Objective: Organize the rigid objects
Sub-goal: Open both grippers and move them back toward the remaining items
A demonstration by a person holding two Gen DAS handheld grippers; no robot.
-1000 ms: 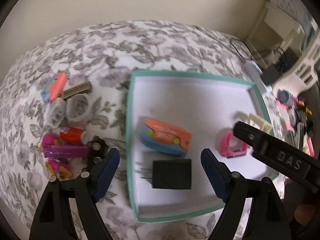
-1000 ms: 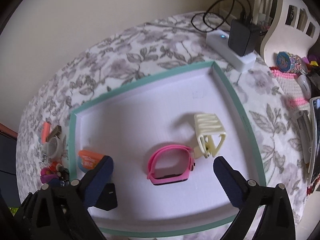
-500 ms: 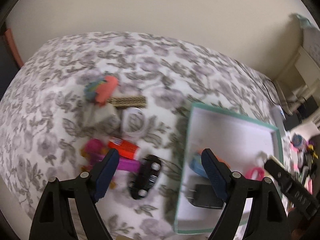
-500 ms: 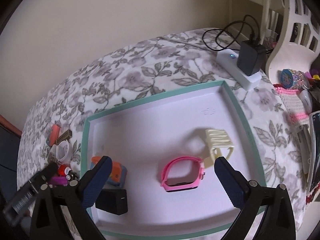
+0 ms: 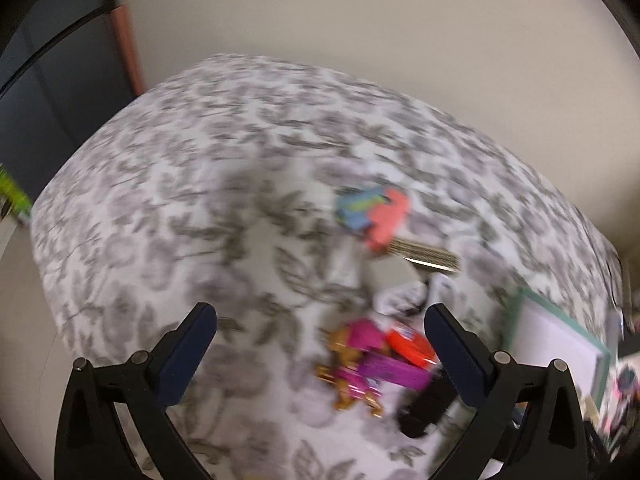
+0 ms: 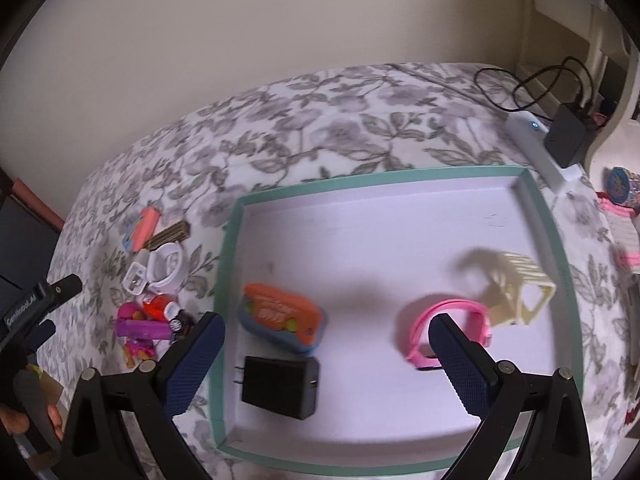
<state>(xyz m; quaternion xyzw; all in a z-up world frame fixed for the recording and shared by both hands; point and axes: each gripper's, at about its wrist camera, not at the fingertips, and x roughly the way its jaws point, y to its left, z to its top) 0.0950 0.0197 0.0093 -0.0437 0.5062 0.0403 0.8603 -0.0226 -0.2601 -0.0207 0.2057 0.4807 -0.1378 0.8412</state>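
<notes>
The teal-rimmed white tray (image 6: pixel 400 178) holds an orange-and-blue toy (image 6: pixel 282 318), a black charger (image 6: pixel 280 386), a pink watch band (image 6: pixel 448 320) and a cream band (image 6: pixel 520 288). My right gripper (image 6: pixel 326 324) hangs open above the tray, holding nothing. Left of the tray lies a loose pile: a pink-and-blue piece (image 5: pixel 376 216), a woven strap (image 5: pixel 424 256), a purple-and-pink toy (image 5: pixel 368 364), a red piece (image 5: pixel 410 346) and a black toy car (image 5: pixel 428 408). My left gripper (image 5: pixel 320 320) hovers over this pile, its jaws opening wide and empty. This view is blurred.
Everything rests on a floral bedspread (image 6: pixel 320 112) against a beige wall. A white power strip with a black adapter (image 6: pixel 568 140) and cable sits at the far right, beside white furniture. Small trinkets (image 6: pixel 620 184) lie right of the tray. A dark cabinet (image 5: pixel 60 80) stands left.
My left gripper has swung left from above the tray to above the loose pile, rolling and spreading its jaws wider. My right gripper has drifted a little left over the tray.
</notes>
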